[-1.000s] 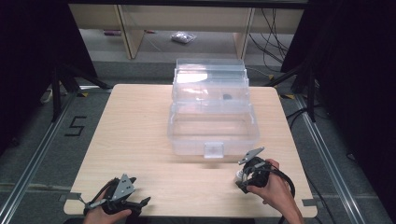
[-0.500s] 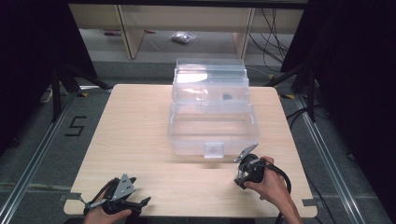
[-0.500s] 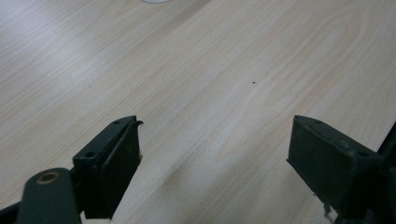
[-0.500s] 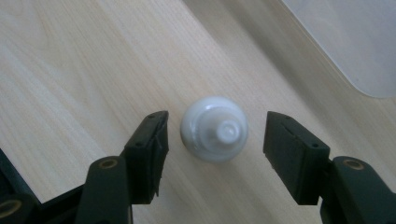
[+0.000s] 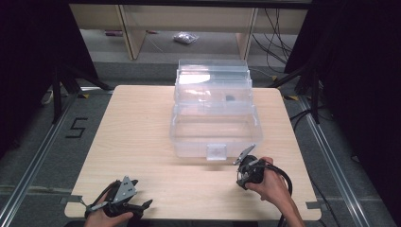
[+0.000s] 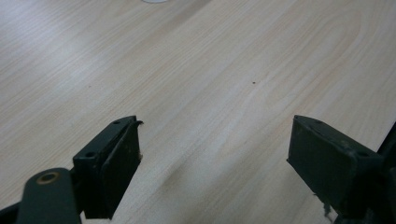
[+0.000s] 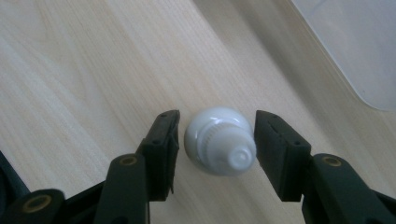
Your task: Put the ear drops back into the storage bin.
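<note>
I am holding the left hand-held gripper (image 5: 124,204) low at the near edge of the surface (image 5: 142,137), well apart from the clear plastic box (image 5: 213,118) and off to its near left; its jaws are standing spread wide over bare wood in the left gripper view, with nothing between them. Moving rightward, the clear plastic box is sitting toward the far middle of the surface with its tiers opened. Just beside the box's near right corner I am working the right hand-held gripper (image 7: 215,140), which is by far the nearer of the two to the small white cap-like piece (image 7: 220,140). That piece is lying on the surface directly between the spread jaws, its narrow nozzle end pointing back toward the camera, so its long axis is running along the jaws, not across them. The jaws are flanking its wider ribbed body, close on either side; I cannot tell whether they are touching it yet.
</note>
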Motion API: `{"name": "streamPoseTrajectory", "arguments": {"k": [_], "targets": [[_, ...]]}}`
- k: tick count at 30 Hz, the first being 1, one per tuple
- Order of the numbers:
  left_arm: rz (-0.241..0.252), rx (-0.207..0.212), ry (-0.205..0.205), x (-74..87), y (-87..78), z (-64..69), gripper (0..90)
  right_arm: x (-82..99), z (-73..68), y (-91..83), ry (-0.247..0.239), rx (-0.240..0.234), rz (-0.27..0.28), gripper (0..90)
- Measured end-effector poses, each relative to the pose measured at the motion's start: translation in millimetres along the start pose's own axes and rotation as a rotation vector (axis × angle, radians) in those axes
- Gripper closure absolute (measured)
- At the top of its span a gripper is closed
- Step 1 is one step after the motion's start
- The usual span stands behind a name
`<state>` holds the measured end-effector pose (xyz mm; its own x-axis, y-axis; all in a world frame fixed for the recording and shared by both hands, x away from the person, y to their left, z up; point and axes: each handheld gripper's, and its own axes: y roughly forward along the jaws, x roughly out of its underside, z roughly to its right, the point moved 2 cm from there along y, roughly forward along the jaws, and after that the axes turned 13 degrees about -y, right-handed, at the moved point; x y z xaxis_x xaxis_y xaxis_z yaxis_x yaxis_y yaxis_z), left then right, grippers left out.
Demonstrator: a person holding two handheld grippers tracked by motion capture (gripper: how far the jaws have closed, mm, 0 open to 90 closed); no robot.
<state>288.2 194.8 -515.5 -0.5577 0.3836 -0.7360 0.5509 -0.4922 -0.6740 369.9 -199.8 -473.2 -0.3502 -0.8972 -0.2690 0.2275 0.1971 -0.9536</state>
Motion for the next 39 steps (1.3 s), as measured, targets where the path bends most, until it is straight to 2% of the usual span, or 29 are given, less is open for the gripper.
{"name": "streamPoseTrajectory", "arguments": {"k": [4, 6, 7, 9, 10, 12, 13, 15, 17, 19, 20, 22, 28, 32, 33, 37, 39], "targets": [[-0.002, 0.000, 0.003, 0.0, 0.0, 0.0, 16.3, -1.3, -1.8, 0.2, 0.015, -0.003, -0.012, 54.0], [-0.002, 0.000, -0.005, 0.2, -0.1, 0.3, 16.3, -1.5, -0.5, 0.8, 0.001, -0.003, -0.016, 55.3], [-0.003, 0.001, -0.003, 0.3, 0.0, 0.2, 16.3, -1.5, 1.3, 1.9, -0.023, 0.004, -0.019, 57.1], [0.000, 0.000, -0.005, 0.2, 0.2, 0.3, 16.3, -2.0, -0.1, 1.3, -0.004, 0.004, -0.033, 59.3], [-0.002, 0.001, 0.013, -0.3, -0.2, -0.3, 16.3, -2.0, -0.9, 1.4, -0.003, -0.001, -0.034, 59.4], [0.002, -0.002, 0.013, 0.0, -0.4, 0.1, 16.3, -2.5, -1.1, 1.2, -0.012, 0.002, -0.037, 60.0], [0.003, -0.004, 0.011, 0.0, -0.4, 0.1, 16.4, -2.4, -1.2, 1.1, -0.021, 0.006, -0.040, 60.0], [0.005, -0.007, -0.007, 0.5, 0.6, 0.7, 16.4, -3.7, -3.2, -0.2, -0.008, -0.007, -0.040, 60.1], [0.004, -0.007, -0.004, 0.4, 0.5, 0.4, 16.4, -3.9, -1.5, -2.5, -0.023, -0.001, -0.027, 60.1], [0.004, -0.008, -0.004, 0.4, 0.5, 0.5, 16.4, -3.8, -1.3, -6.5, -0.009, 0.004, -0.021, 60.1], [0.002, -0.007, 0.014, -0.2, 0.1, -0.4, 16.4, -3.4, 0.4, -9.1, -0.021, 0.001, -0.016, 60.1], [0.005, -0.007, -0.007, 0.4, 0.7, 0.5, 16.4, -3.0, 2.8, -14.0, -0.017, 0.000, -0.006, 60.1], [0.009, -0.002, -0.010, 0.4, 0.3, 0.9, 16.4, -3.6, 6.7, -24.0, -0.016, -0.005, 0.001, 60.1], [0.007, -0.006, -0.008, 0.3, 0.6, 0.6, 16.4, -5.5, 11.4, -30.1, -0.040, -0.005, 0.016, 60.1], [0.003, 0.003, 0.001, -0.2, -0.4, 0.1, 16.4, -6.5, 12.8, -33.8, -0.032, -0.015, 0.018, 60.1], [0.009, -0.002, -0.009, 0.5, -0.3, 1.1, 16.4, -9.3, 15.3, -38.7, -0.028, -0.027, 0.036, 60.1], [0.004, 0.003, -0.010, 0.3, -0.1, 0.7, 16.4, -10.2, 17.6, -40.4, -0.044, -0.036, 0.041, 60.1]]}}
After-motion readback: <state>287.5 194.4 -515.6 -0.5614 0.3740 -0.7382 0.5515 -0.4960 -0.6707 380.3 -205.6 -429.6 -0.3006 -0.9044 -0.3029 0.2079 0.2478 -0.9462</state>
